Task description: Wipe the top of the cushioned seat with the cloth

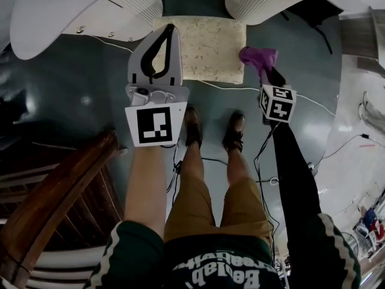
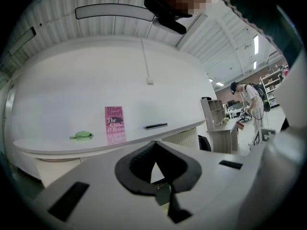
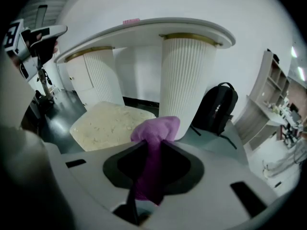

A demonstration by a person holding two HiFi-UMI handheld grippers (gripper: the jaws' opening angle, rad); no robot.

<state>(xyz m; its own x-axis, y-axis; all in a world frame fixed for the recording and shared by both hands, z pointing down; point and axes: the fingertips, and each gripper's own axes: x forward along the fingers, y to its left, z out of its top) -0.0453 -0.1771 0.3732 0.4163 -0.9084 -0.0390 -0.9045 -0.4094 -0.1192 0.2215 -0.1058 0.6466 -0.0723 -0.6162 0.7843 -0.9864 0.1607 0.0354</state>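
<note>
- Dark glossy floor [image 1: 72,101] underfoot. Ahead of me, white ribbed pedestals [image 3: 184,80] carry a curved white surface [image 2: 134,137].
- Cushioned seat [image 1: 201,47] sits low on the floor just in front of the pedestals. It is square and pale cream, with a faint mottled pattern on top.
- Right gripper [image 1: 265,72]: fingers clenched on the purple cloth [image 1: 258,57]. The cloth runs down between them and bunches into a knob past the tips.
- Head view puts the cloth at the seat's near right corner. In the right gripper view it shows to the right of the cushion, in front of the nearer pedestal. It looks clear of the cushion, though I cannot tell for certain.
- Left gripper [image 1: 170,29]: fingers pressed together at the tips, nothing between them. Head view has it over the seat's left edge. Its own view looks across the top of the white surface.
- On that surface a pink book [image 2: 114,121] stands upright, with a small green thing [image 2: 82,135] to its left and a slim black bar [image 2: 155,126] to its right.
- Black backpack [image 3: 218,109] stands on the floor just right of the nearer pedestal.
- Thin cables [image 1: 228,87] cross the floor in front of the seat. Dark wooden furniture [image 1: 60,185] at my left.
- Another person [image 2: 249,97] stands far off among desks.
</note>
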